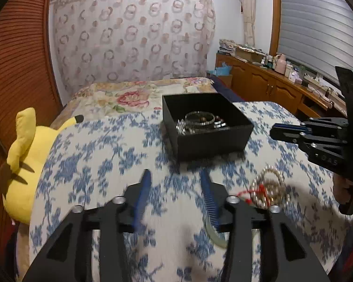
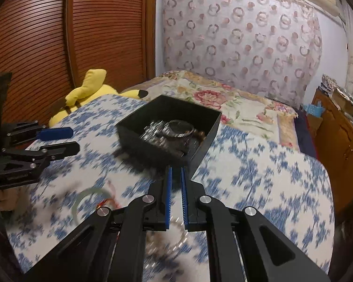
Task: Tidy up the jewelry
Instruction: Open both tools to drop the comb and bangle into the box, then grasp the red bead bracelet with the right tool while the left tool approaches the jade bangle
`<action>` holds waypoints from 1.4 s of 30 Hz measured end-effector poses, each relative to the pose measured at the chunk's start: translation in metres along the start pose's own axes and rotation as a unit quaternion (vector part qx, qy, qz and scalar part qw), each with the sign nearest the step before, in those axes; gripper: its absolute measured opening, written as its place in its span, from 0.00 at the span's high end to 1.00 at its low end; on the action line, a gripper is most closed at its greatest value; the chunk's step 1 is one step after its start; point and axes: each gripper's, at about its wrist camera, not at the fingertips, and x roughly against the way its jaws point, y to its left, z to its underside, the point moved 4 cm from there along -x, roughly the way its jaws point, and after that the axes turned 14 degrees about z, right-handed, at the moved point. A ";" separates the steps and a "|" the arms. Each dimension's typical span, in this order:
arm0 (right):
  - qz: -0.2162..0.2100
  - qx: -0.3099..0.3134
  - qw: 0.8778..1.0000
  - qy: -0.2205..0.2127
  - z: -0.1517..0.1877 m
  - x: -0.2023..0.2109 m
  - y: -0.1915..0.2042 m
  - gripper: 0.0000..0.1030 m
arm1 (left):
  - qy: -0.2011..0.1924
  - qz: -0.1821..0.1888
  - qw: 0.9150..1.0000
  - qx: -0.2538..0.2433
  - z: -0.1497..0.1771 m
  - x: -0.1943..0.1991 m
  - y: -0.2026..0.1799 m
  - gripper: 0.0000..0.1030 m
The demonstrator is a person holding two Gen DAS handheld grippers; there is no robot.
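Note:
A black open box (image 1: 223, 138) sits on the blue-flowered cloth and holds watches and bracelets (image 1: 201, 121); it also shows in the right wrist view (image 2: 201, 145). A pile of bead bracelets with red cord (image 1: 268, 190) lies on the cloth near my left gripper's right finger. A pale green bangle (image 2: 89, 199) lies beside it. My left gripper (image 1: 176, 178) is open and empty, short of the box. My right gripper (image 2: 175, 171) has its jaws a narrow gap apart with nothing between them, above the blurred beads (image 2: 174, 237).
A yellow plush toy (image 1: 26, 155) lies at the left edge of the bed. A wooden slatted wardrobe (image 2: 70, 35) stands to the left. A wooden sideboard (image 1: 270, 82) with clutter runs along the right. A floral blanket (image 1: 134, 96) lies behind the box.

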 end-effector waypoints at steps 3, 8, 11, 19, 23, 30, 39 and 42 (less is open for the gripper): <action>-0.008 0.001 1.000 0.007 0.012 0.006 0.009 0.90 | 0.004 -0.002 1.000 0.003 0.011 0.005 -0.002 0.56; -0.022 0.008 0.999 0.022 0.029 0.006 0.023 0.90 | 0.014 0.000 1.000 0.004 0.030 0.009 -0.004 0.39; -0.028 0.012 0.999 0.032 0.033 0.002 0.032 0.89 | 0.021 -0.001 1.000 0.001 0.038 0.010 -0.005 0.34; -0.046 0.020 0.998 0.048 0.034 -0.008 0.044 0.73 | 0.020 0.000 1.000 -0.002 0.042 0.014 -0.007 0.17; -0.049 0.027 0.997 0.059 0.034 -0.014 0.048 0.73 | 0.024 0.000 1.000 -0.001 0.044 0.014 -0.006 0.16; -0.057 0.027 0.996 0.069 0.036 -0.018 0.049 0.90 | 0.031 0.004 1.000 -0.001 0.046 0.011 -0.007 0.16; -0.051 -0.001 0.999 0.015 0.019 0.013 0.029 0.92 | 0.043 0.018 0.999 -0.010 0.046 0.004 -0.017 0.16; -0.046 -0.010 0.999 -0.001 0.015 0.025 0.019 0.92 | 0.048 0.023 0.998 -0.017 0.045 0.001 -0.023 0.16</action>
